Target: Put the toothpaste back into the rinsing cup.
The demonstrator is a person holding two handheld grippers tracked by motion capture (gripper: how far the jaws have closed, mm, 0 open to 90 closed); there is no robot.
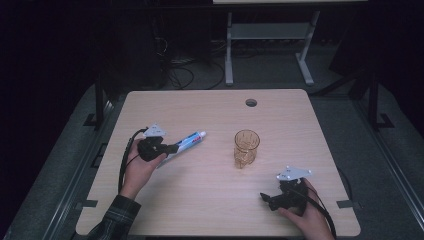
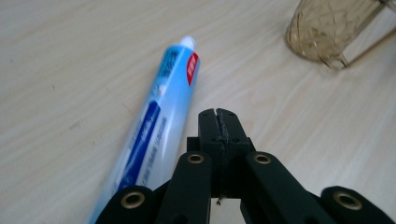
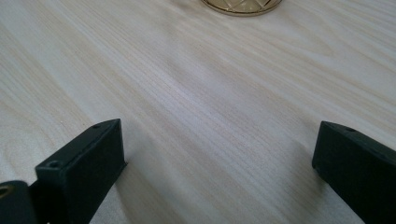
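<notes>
Now the left gripper (image 2: 218, 122) is lying with jaws pressed together, empty, just beside the toothpaste tube (image 2: 159, 121); the right gripper (image 3: 215, 172) is resting wide apart, facing the amber glass (image 1: 246, 148).

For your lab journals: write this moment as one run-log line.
left gripper: shut, empty, beside toothpaste tube | right gripper: open, empty | amber glass: upright on table
</notes>
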